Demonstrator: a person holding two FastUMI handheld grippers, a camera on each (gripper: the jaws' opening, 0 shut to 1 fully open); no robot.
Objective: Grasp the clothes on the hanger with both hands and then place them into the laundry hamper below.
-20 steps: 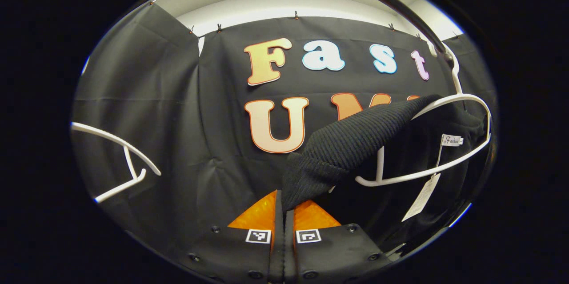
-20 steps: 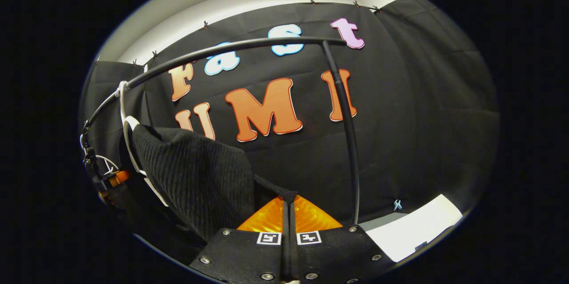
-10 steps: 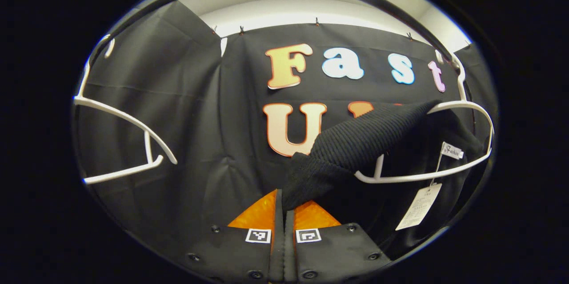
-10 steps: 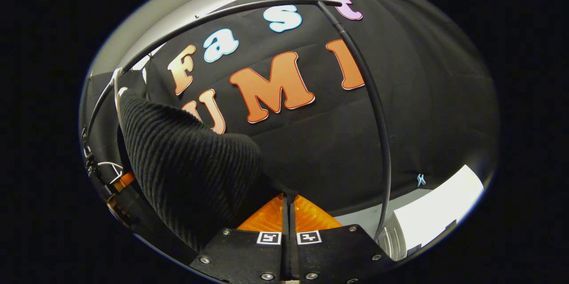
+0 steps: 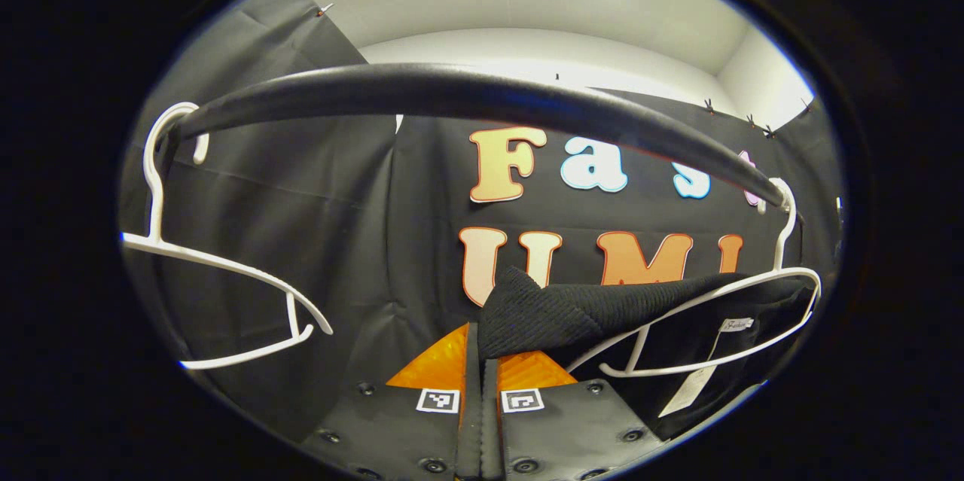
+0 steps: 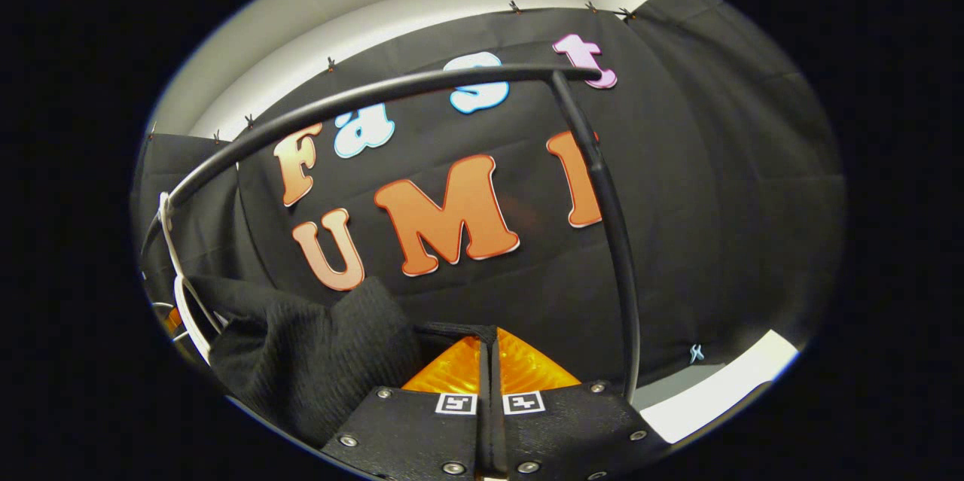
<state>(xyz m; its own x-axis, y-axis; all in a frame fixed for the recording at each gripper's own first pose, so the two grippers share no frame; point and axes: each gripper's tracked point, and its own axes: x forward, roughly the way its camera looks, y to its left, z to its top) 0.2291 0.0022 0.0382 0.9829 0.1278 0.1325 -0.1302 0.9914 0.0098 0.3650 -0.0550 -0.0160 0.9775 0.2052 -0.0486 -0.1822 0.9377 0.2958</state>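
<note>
A black ribbed knit garment (image 5: 572, 312) stretches from a white hanger (image 5: 723, 330) at the right of the left gripper view to my left gripper (image 5: 480, 349), which is shut on its edge. A paper tag (image 5: 689, 387) dangles from the garment. In the right gripper view the same garment (image 6: 301, 360) bunches at the lower left beside the white hanger (image 6: 184, 300), and my right gripper (image 6: 486, 349) is shut on a fold of it. The hanger hooks over a black rail (image 5: 452, 93).
A second white hanger (image 5: 226, 278) hangs bare from the rail at the left of the left gripper view. The rail (image 6: 376, 93) joins an upright black post (image 6: 614, 240) in the right gripper view. A white surface (image 6: 715, 391) lies low at the right.
Both grippers have lifted with the garment still held. The cloth now lies flatter against its hanger, and the rail sits lower and nearer in the left gripper view.
</note>
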